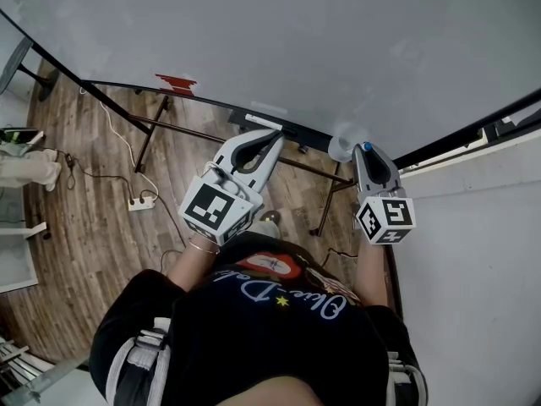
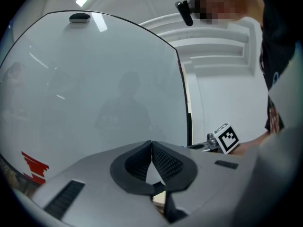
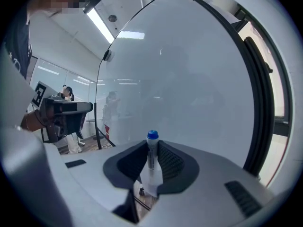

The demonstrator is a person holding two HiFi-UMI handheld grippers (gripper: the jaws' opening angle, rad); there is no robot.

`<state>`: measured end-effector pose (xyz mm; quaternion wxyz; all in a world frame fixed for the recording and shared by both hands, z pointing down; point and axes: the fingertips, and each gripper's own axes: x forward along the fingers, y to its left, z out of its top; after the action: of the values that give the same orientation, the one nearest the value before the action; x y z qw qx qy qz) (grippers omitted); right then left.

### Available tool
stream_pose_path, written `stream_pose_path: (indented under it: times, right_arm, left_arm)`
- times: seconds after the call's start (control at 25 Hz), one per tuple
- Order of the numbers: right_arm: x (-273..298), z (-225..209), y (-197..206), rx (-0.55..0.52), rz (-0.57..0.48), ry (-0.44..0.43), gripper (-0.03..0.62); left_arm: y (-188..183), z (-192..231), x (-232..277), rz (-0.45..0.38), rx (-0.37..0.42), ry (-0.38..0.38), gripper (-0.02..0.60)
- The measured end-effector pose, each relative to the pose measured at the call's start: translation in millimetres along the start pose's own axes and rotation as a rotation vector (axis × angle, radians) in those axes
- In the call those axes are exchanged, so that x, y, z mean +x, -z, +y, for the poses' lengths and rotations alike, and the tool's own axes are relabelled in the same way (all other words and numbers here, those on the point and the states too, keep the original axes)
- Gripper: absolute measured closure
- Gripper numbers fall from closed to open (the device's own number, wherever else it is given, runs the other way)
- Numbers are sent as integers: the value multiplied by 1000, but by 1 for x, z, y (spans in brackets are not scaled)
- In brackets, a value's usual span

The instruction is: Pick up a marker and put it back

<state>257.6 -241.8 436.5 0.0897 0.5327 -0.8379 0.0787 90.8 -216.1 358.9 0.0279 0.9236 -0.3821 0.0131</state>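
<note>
A white marker with a blue cap [image 3: 151, 156] stands upright between the pads of my right gripper [image 3: 152, 148], which is shut on it. In the head view its blue cap [image 1: 366, 147] pokes out of the right gripper [image 1: 365, 150], close to the whiteboard's [image 1: 279, 41] lower edge. My left gripper [image 1: 276, 137] points at the board's tray [image 1: 292, 130]; its jaws [image 2: 151, 145] meet at the tips with nothing between them. The right gripper's marker cube [image 2: 226, 138] shows off to the side in the left gripper view.
A white stick-like object [image 1: 262, 123] lies on the tray, and a round white thing [image 1: 345, 140] sits by the right gripper. A red patch [image 1: 176, 82] marks the board. The stand's legs [image 1: 325, 201] and a power strip [image 1: 140, 201] are on the wooden floor. A white wall [image 1: 473, 252] is at right.
</note>
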Motion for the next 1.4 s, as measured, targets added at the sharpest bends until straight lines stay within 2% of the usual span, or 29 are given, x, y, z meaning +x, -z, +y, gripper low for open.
stream_pose_path:
  times: [0.84,1.4]
  right_arm:
    - [-3,-3,15,-3,14,20,523]
    - [-16,-2,8,0,-3,30,496]
  left_arm:
    - [-3,-3,-7,-7,11,-7,578]
    - [-4,-9,-7,-13,5,16,578]
